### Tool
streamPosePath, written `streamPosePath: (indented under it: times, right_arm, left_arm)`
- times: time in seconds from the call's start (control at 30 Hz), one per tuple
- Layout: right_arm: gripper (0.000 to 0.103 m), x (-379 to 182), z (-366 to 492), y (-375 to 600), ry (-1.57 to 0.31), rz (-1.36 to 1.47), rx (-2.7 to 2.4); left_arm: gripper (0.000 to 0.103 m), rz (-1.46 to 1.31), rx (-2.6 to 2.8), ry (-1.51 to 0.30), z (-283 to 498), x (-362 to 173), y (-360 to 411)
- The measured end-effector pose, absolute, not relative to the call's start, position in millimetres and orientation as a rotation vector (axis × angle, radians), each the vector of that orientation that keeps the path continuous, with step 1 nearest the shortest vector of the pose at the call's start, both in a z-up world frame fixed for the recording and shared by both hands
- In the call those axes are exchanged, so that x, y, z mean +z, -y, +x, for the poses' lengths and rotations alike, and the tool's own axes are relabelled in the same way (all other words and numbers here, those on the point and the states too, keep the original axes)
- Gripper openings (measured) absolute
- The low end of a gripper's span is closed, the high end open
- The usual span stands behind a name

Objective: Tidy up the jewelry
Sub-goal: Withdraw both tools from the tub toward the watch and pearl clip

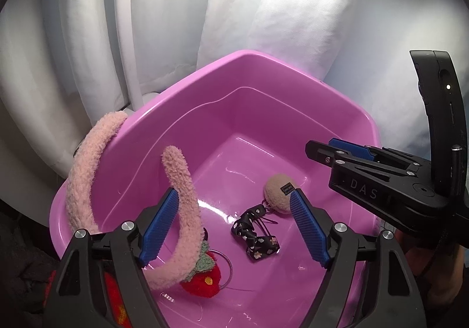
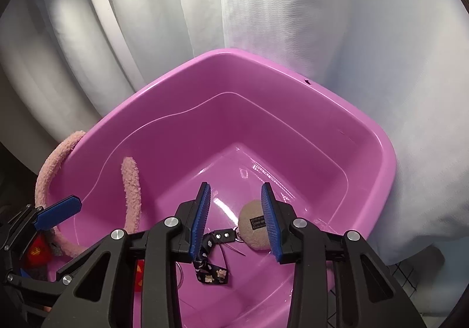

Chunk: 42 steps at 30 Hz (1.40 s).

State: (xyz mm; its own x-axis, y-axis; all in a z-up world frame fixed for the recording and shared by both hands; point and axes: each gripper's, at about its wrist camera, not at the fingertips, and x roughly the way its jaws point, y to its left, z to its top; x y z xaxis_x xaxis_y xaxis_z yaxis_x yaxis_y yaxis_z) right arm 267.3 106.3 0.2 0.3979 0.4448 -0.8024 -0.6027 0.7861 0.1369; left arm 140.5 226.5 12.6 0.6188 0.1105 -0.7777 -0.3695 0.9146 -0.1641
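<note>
Fleecy pink headband straddles the left wall of a pink plastic basin, above a red knitted strawberry. Left gripper hangs wide apart, holding nothing. On the basin floor lies a beige pompom keychain, between the narrower, untouching pads of the right gripper.

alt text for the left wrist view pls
Open left gripper hovers over a pink tub holding a fuzzy pink headband, a red strawberry charm, and a beige pom-pom keychain. The right gripper reaches in from the right.
</note>
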Motion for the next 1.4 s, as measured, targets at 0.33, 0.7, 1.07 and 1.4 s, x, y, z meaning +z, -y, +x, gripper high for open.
streamPosePath:
  times: [0.33, 0.7, 1.07, 1.4]
  right_arm:
    - [0.037, 10.6, 264.8, -96.8, -0.931, -0.156, 0.679]
    - [0.038, 24.2, 248.8, -85.0, -0.894, -0.125, 0.696]
    - [0.040, 42.1, 223.5, -73.4, -0.835, -0.119, 0.694]
    - [0.047, 49.5, 184.1, -48.8, -0.771, -0.044, 0.670]
  left_arm:
    - [0.083, -0.325, 0.284, -0.816, 131.2, 25.0, -219.2]
    - [0.083, -0.315, 0.281, -0.779, 115.6, 36.6, -212.5]
    - [0.083, -0.311, 0.274, -0.748, 94.9, 48.1, -212.5]
    - [0.083, -0.287, 0.258, -0.723, 68.6, 52.1, -205.6]
